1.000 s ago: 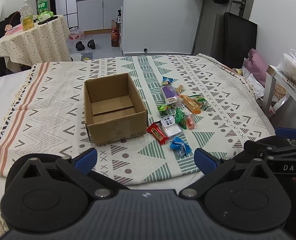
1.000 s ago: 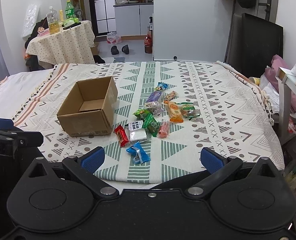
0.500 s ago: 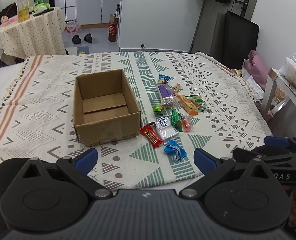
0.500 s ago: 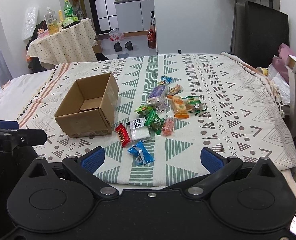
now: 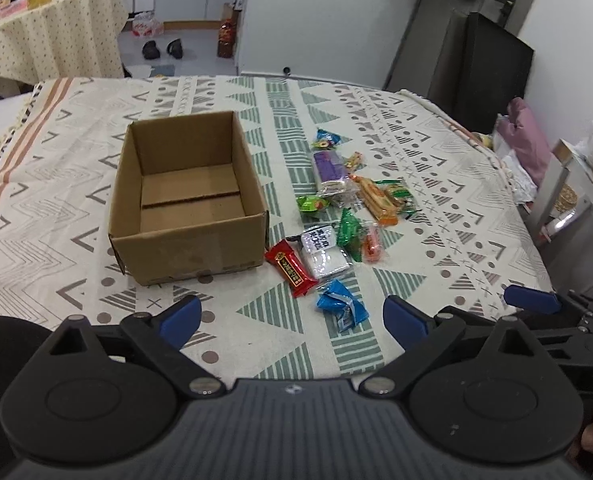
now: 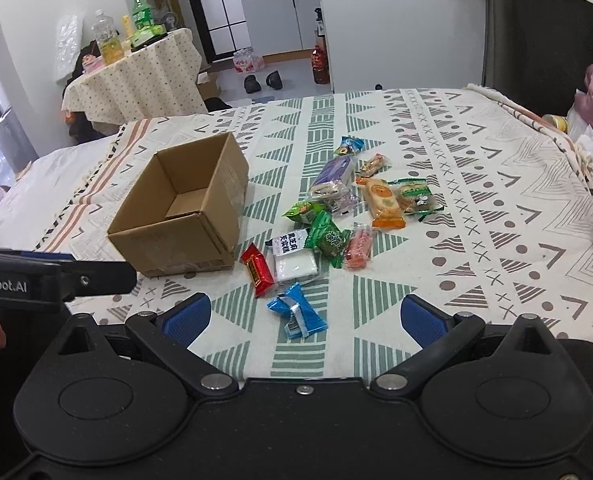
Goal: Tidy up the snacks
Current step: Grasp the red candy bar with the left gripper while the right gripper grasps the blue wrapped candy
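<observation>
now both views have drawn in over the patterned cloth (image 5: 436, 184), so the empty cardboard box (image 5: 188, 200) and the snacks (image 6: 336, 216) beside it loom nearer, left gripper (image 5: 292, 320) and right gripper (image 6: 304, 316) wide, only the left view showing the box floor.

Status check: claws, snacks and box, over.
Left claw open, empty; right claw open, empty. Brown cardboard box empty; wrapped snacks loose on patterned cloth, blue packet nearest. Nothing in the way.
</observation>
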